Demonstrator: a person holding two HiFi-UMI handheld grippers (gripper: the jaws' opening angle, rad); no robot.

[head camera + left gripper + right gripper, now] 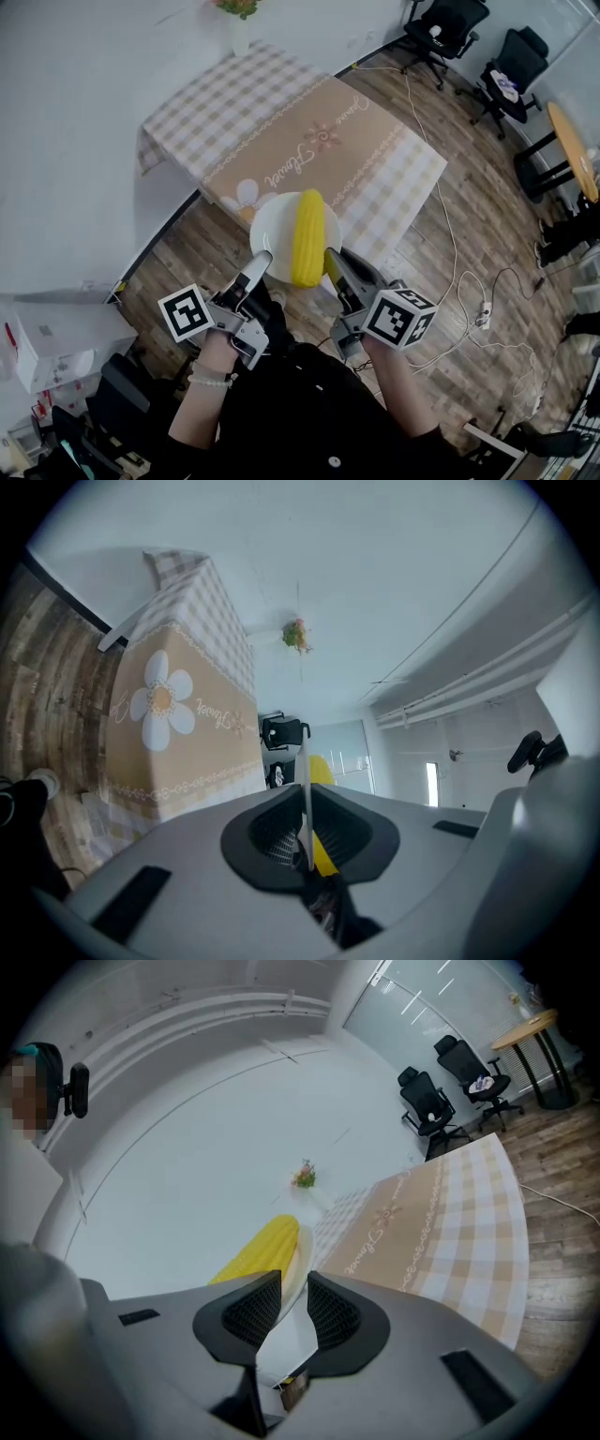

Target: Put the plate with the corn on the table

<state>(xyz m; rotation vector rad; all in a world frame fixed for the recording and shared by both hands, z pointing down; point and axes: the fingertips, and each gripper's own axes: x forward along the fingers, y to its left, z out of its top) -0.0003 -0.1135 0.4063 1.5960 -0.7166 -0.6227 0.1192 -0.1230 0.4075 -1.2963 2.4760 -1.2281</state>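
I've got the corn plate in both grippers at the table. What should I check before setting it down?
1. Left gripper on the plate rim: ok, jaws closed on it.
2. Right gripper on the rim: ok, rim between its jaws.
3. Corn on the plate: ok, lying lengthwise.
4. Plate fully over the table: not ok, only at its near edge.
5. Landing spot free: ok, only a vase at the far edge.
6. Plate level: cannot tell.

Grey left gripper (261, 262) and right gripper (333, 258) each carry black ribbed fingers (246, 1312) and a black-and-white marker cube (185, 314); the person wears a black top (309, 412) and a bead bracelet (211, 378).
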